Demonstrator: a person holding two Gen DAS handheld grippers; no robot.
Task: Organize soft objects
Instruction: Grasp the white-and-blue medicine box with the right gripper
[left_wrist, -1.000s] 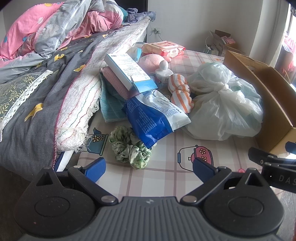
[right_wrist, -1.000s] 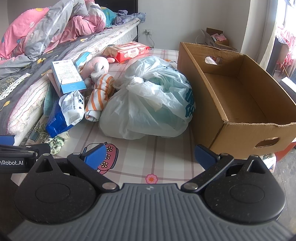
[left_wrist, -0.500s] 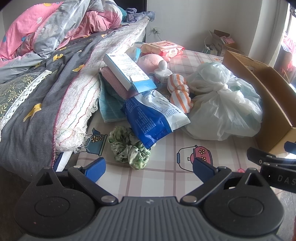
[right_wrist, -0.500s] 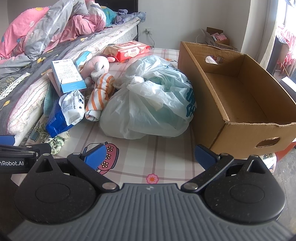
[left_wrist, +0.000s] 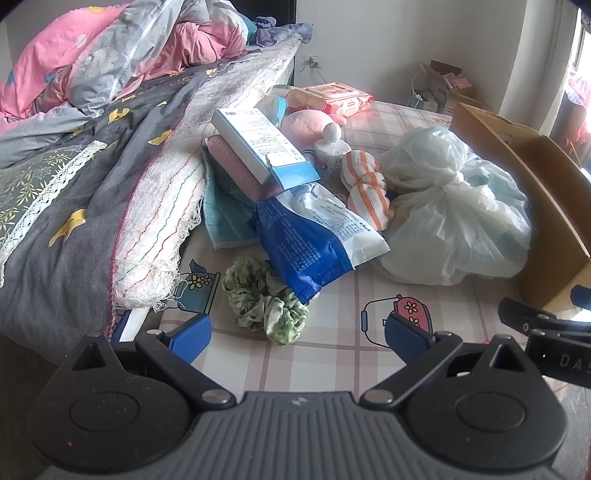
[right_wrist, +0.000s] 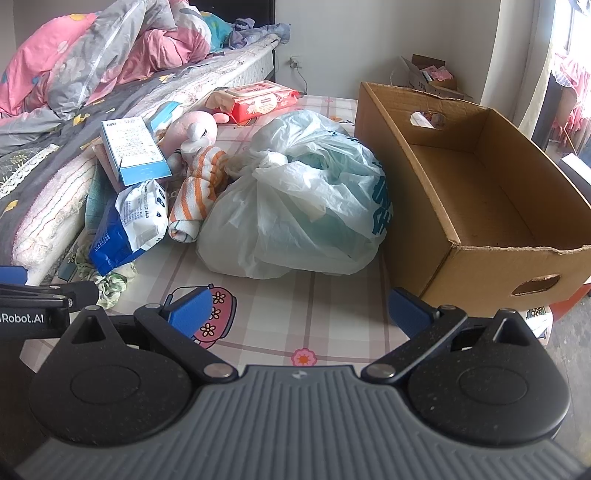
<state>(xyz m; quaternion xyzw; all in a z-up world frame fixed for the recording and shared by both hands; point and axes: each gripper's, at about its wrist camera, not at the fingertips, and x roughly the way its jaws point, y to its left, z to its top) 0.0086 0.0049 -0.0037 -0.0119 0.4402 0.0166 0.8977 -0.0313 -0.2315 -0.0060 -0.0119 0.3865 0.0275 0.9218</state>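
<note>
A green scrunchie (left_wrist: 264, 299) lies on the checked mat just ahead of my open left gripper (left_wrist: 295, 332), which holds nothing. Behind it rests a blue-and-white pouch (left_wrist: 314, 240), then a blue-and-white box (left_wrist: 262, 144) on folded pink and teal cloths (left_wrist: 229, 210). A pink plush doll in an orange-striped top (right_wrist: 197, 166) leans against a knotted plastic bag (right_wrist: 299, 199). An open cardboard box (right_wrist: 476, 184) stands to the right of the bag. My right gripper (right_wrist: 301, 310) is open and holds nothing, short of the bag.
A bed with grey and pink bedding (left_wrist: 74, 147) runs along the left, its blanket edge hanging over the mat. A red wipes pack (right_wrist: 262, 99) lies at the back. A small carton of odds (right_wrist: 430, 75) sits by the far wall.
Both grippers have barely shifted; the left view has crept slightly forward toward the scrunchie. Nothing was taken hold of or let go.
</note>
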